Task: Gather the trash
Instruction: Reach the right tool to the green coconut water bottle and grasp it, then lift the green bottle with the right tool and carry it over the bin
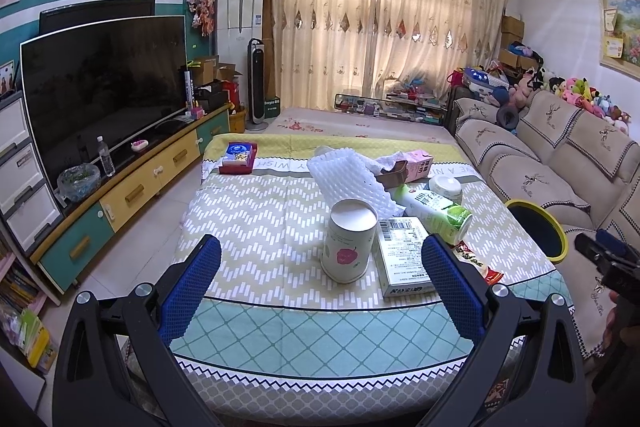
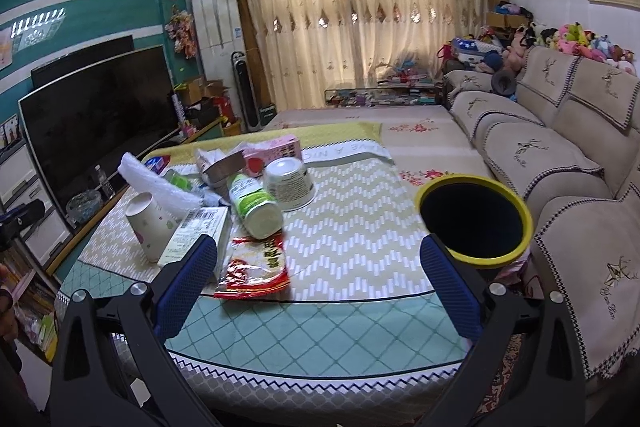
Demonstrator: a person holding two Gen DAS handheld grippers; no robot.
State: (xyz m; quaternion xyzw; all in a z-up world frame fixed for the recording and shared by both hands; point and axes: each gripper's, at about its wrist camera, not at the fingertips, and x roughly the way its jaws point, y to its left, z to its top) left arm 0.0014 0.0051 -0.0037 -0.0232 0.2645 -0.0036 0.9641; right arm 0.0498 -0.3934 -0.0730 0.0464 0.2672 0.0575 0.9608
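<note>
We see the trash clustered on the patterned cloth-covered table (image 2: 352, 223): an upturned white paper cup with a pink apple print (image 1: 349, 246), a flat white printed carton (image 1: 402, 259) touching its three-o'clock side, a white and green plastic bottle lying on its side (image 2: 256, 205), a red snack wrapper (image 2: 253, 267) at the bottle's six o'clock, a round white tub turned upside down (image 2: 289, 183) and a sheet of white foam netting (image 1: 352, 179) at twelve o'clock. Our left gripper (image 1: 320, 283) hangs wide open and empty over the table's near edge, the cup between its blue pads. Our right gripper (image 2: 318, 285) is equally spread and holds nothing. Bare cloth runs from the wrapper toward three o'clock, where the black bin with a yellow rim (image 2: 516, 211) stands just past the table's edge, beside the beige sofa (image 2: 560, 163).
</note>
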